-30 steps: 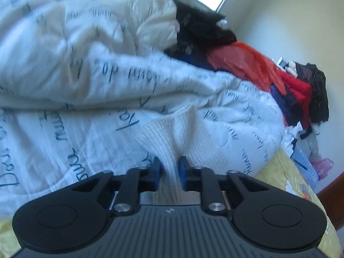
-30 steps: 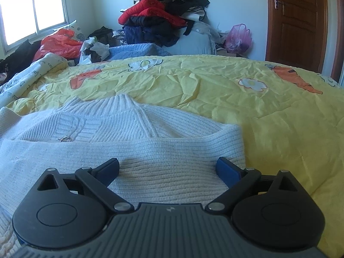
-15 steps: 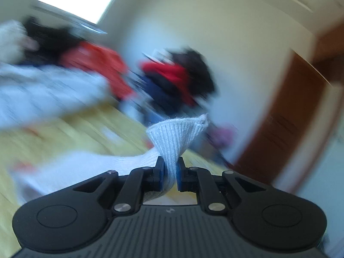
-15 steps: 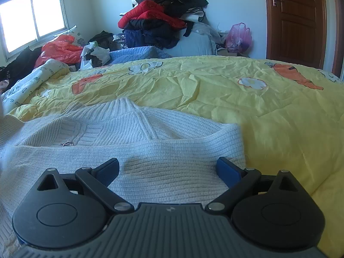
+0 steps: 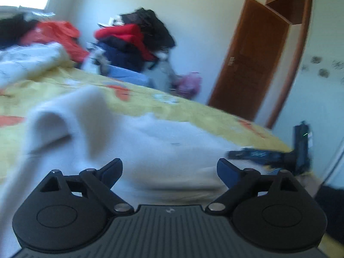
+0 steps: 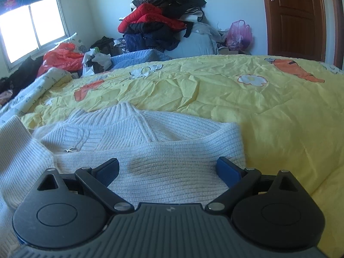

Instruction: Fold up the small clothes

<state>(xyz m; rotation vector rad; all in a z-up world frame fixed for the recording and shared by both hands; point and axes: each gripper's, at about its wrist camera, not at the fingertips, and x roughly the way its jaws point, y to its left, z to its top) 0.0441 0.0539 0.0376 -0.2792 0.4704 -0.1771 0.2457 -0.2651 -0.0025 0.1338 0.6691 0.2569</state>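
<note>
The left gripper [image 5: 169, 169] is spread wide with nothing between its 2 blue-padded fingers [image 5: 110, 169], hovering over the white knit sweater [image 5: 150, 148], which shows blurred directly ahead of and beneath it on the yellow bedsheet [image 5: 193, 111]. A raised fold of the sweater stands ahead and to the left of this gripper. Off to its right, the dark body of the right gripper [image 5: 268, 157] rests low at the sweater's edge.

The right gripper [image 6: 168, 169] is also spread wide, holding nothing, its fingers [image 6: 226, 171] straddling a folded band of the sweater [image 6: 163, 142] that lies flat just ahead. The ribbed collar sits further ahead, and a ribbed cuff rises to the left of the gripper. The sheet [image 6: 247, 99], printed with carrots and flowers, stretches ahead and to the right. Well beyond stand a pile of clothes [image 6: 159, 21], a pink plastic bag [image 6: 238, 33] and a brown door [image 6: 294, 17].
</note>
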